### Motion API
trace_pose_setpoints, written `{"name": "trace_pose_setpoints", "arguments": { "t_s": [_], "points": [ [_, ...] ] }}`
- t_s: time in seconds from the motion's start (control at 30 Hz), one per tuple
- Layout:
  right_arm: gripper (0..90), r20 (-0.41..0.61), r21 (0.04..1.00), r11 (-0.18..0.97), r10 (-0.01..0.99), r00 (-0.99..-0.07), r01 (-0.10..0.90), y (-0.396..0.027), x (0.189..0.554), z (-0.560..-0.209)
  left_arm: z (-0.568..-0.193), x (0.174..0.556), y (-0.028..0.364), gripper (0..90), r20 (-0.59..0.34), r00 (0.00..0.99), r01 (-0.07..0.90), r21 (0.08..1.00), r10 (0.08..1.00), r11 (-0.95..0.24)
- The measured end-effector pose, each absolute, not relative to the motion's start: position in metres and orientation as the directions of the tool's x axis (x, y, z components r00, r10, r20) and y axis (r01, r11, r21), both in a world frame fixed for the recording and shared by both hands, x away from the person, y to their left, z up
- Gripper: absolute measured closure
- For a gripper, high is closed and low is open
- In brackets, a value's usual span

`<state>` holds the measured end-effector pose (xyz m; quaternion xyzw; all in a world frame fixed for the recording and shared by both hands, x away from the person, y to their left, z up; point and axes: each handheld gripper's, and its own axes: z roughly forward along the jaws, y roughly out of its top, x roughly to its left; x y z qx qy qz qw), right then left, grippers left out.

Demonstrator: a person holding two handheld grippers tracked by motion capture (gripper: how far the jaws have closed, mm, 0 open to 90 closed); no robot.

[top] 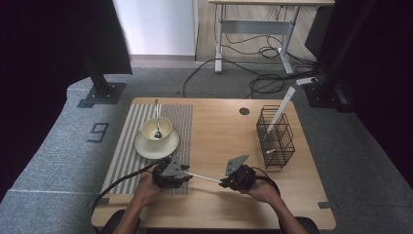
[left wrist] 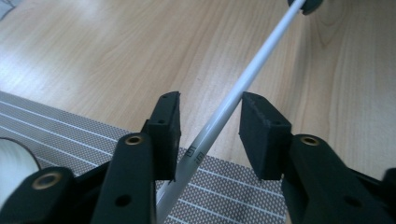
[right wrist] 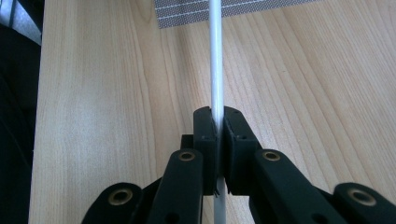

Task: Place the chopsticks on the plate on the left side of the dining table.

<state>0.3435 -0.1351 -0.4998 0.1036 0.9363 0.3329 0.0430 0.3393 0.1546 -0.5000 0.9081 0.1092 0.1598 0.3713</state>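
Note:
A thin white stick point(top: 202, 178) hangs level above the table's front, spanning from one gripper to the other. My right gripper point(top: 221, 184) is shut on one end of it; in the right gripper view its pads point(right wrist: 205, 133) clamp the stick point(right wrist: 215, 56), which runs straight ahead. My left gripper point(top: 187, 174) is at the other end. In the left gripper view the stick point(left wrist: 243, 84) crosses slantwise between the jaws of the left gripper point(left wrist: 210, 105), close to the left pad point(left wrist: 168, 126), with a clear gap to the right pad. Those jaws are open.
A cream bowl point(top: 157, 129) with a spoon in it sits on a saucer on the striped placemat point(top: 124, 151) at the left. A black wire basket point(top: 275, 136) at the right holds a tall white utensil point(top: 282, 105). A round hole point(top: 244, 111) marks the table's far side.

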Motion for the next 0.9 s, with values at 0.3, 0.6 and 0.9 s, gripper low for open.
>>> {"name": "trace_pose_setpoints", "arguments": {
  "t_s": [0.3, 0.6, 0.9],
  "points": [
    [84.9, -0.018, 0.62, 0.771, 0.201, -0.98, 0.146, -0.1324, 0.3429, -0.4963, -0.5035, 0.3385, 0.1529, 62.7, 0.225, 0.93, 0.067, 0.674, 0.29, -0.736],
    [84.6, -0.026, 0.612, 0.779, 0.19, -0.981, 0.134, -0.1318, 0.3431, -0.4962, -0.5052, 0.3358, 0.1499, 70.0, 0.259, 0.935, 0.029, 0.628, 0.244, -0.778],
    [81.0, -0.049, 0.62, 0.775, 0.194, -0.98, 0.122, -0.1346, 0.3456, -0.4963, -0.505, 0.3326, 0.1485, 78.2, 0.241, 0.96, -0.027, 0.581, 0.141, -0.814]
  ]
}}
